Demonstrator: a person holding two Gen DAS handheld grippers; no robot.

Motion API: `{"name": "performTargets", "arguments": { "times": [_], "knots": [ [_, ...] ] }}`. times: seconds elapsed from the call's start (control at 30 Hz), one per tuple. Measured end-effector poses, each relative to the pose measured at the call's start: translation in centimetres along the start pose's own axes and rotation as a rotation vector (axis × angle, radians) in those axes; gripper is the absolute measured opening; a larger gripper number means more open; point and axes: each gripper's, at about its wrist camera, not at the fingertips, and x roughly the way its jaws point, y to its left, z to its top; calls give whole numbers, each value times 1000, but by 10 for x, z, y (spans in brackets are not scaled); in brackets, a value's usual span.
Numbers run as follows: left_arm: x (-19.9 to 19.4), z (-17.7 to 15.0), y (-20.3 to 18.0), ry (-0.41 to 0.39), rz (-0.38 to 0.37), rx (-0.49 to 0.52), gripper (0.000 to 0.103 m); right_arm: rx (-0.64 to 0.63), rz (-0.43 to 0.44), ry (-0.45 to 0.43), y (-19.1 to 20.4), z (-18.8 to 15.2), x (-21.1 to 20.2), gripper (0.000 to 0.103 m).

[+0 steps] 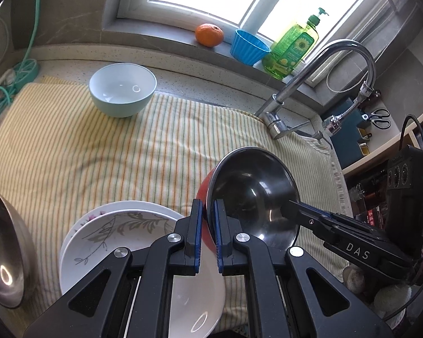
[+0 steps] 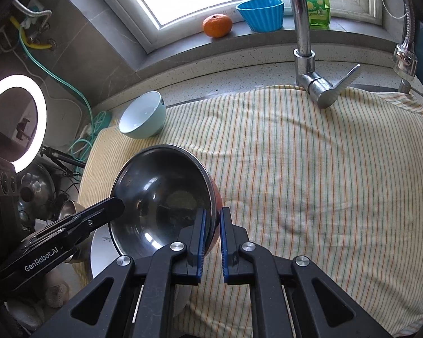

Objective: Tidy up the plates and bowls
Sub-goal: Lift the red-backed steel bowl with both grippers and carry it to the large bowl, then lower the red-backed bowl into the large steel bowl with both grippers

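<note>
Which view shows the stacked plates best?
The left wrist view: the plates lie mostly uncovered on the striped cloth, floral pattern readable. In the right wrist view only a white sliver of plates shows, hidden behind the held steel bowl.

Striped cloth (image 2: 310,169) lies open; faucet (image 2: 303,28) blocks its far edge.

A bowl (image 1: 253,194) with a dark steel inside and a red outside sits over a cloth (image 1: 98,155) striped yellow, green and orange, beside white plates (image 1: 112,233) with grey leaf and purple flower prints, a pale blue-green bowl (image 1: 122,90), an orange fruit (image 1: 209,34) and a blue cup (image 1: 249,46).
</note>
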Motion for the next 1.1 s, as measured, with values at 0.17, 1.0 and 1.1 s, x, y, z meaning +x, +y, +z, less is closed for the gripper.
{"name": "performTargets", "arguments": {
  "times": [0.17,1.0,1.1],
  "knots": [
    [-20,-5,15,-30,9,-17,7,-26,20,-2,21,-1,-1,9],
    [-91,-31,107,-125,74,-163,7,-185,86,31,142,-14,22,9],
    [-99,-35,120,-134,85,-182,7,-209,92,38,158,-17,27,9]
  ]
}}
